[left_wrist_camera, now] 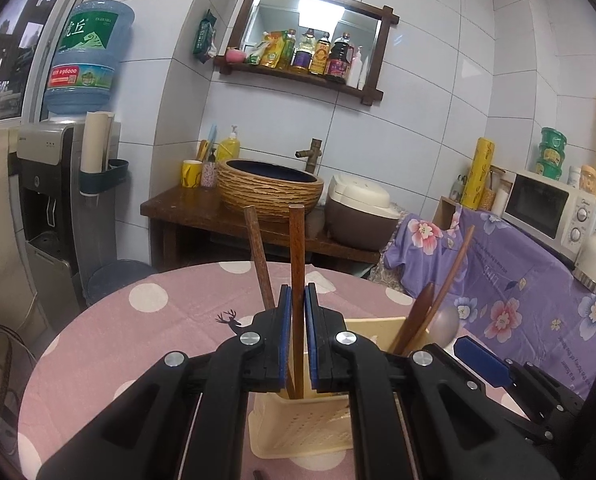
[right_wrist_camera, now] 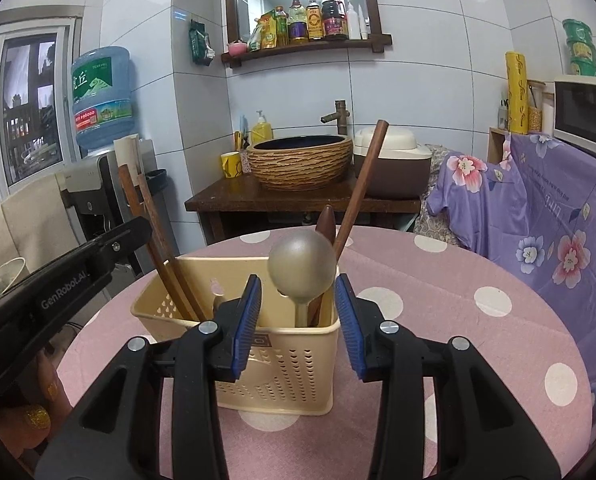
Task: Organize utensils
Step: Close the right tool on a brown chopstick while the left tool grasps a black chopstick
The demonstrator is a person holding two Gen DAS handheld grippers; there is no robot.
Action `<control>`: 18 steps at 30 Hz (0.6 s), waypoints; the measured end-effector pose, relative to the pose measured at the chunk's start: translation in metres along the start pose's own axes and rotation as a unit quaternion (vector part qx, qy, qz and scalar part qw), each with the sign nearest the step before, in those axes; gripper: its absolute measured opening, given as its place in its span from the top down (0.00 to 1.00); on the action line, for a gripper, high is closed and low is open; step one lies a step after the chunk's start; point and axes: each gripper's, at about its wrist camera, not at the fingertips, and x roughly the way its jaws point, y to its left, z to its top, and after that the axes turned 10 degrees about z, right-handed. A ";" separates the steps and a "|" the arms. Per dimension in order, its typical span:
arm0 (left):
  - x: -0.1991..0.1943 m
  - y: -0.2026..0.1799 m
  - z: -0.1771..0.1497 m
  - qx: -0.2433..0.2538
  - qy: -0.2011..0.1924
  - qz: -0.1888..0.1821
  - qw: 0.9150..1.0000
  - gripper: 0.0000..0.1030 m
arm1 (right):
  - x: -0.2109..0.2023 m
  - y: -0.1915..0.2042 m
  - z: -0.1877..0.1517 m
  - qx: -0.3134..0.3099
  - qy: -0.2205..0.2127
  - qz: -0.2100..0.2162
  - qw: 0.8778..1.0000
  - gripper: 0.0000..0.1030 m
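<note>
Wooden chopsticks, a metal spoon [right_wrist_camera: 302, 267] and some wooden spoons stand already in the cream plastic holder [right_wrist_camera: 281, 364], which sits on the round table with the pink dotted cloth [right_wrist_camera: 438, 320]. So most of the sorting looks done.

The left gripper [left_wrist_camera: 297, 312] is closed on one dark chopstick [left_wrist_camera: 296, 248], with both blue pads pressing on its shaft. The chopstick is upright, and its lower end is already inside the left part of the holder. A second chopstick [left_wrist_camera: 257, 252] leans in the same part, just beside it.

The right gripper [right_wrist_camera: 298, 320] is open and holds nothing. Its fingers stand on either side of the metal spoon, near the holder's front wall, not touching it as far as I can see.

What is left seems small: to let the chopstick go so that it rests with its partner. At the bottom edge of the left view a small dark end [left_wrist_camera: 257, 473] lies on the cloth; maybe one more utensil, but I cannot tell for sure.
</note>
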 end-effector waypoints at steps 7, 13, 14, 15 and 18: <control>-0.027 0.021 -0.018 -0.022 0.050 -0.011 0.998 0.45 | -0.042 -0.011 -0.011 0.015 0.011 0.012 1.000 0.53; -0.046 0.044 -0.065 -0.021 0.132 0.002 0.991 0.36 | -0.085 -0.049 -0.046 0.033 0.052 -0.026 0.998 0.53; -0.048 0.048 -0.073 -0.020 0.142 0.005 0.990 0.36 | -0.093 -0.057 -0.054 0.038 0.053 -0.040 0.997 0.53; -0.050 0.051 -0.082 -0.019 0.150 0.012 0.988 0.36 | -0.099 -0.067 -0.061 0.043 0.057 -0.057 0.996 0.53; -0.054 0.053 -0.103 -0.003 0.173 0.026 0.985 0.36 | -0.108 -0.099 -0.085 0.069 0.090 -0.095 0.989 0.53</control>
